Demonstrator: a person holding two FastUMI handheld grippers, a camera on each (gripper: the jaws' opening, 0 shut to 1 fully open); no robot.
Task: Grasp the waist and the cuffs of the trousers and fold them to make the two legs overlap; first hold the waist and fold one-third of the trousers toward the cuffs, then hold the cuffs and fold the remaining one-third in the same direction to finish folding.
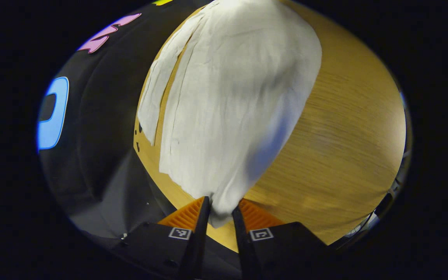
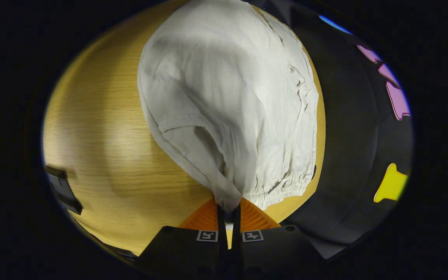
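Note:
White trousers [image 1: 224,109] hang stretched above a round wooden table [image 1: 344,136]. In the left gripper view my left gripper [image 1: 221,212] is shut on a cuff end of the cloth, which bunches between its fingers. A second leg strip [image 1: 158,89] lies flat on the table to the left. In the right gripper view the trousers [image 2: 228,97] rise from my right gripper [image 2: 228,208], which is shut on the gathered waist corner. The elastic waistband [image 2: 282,190] droops just right of the fingers.
The wooden table [image 2: 103,147] has bare surface left of the cloth in the right gripper view. A dark object [image 2: 62,188] sits at its left edge. The black cloth wall [image 1: 91,136] runs close behind the table's edge.

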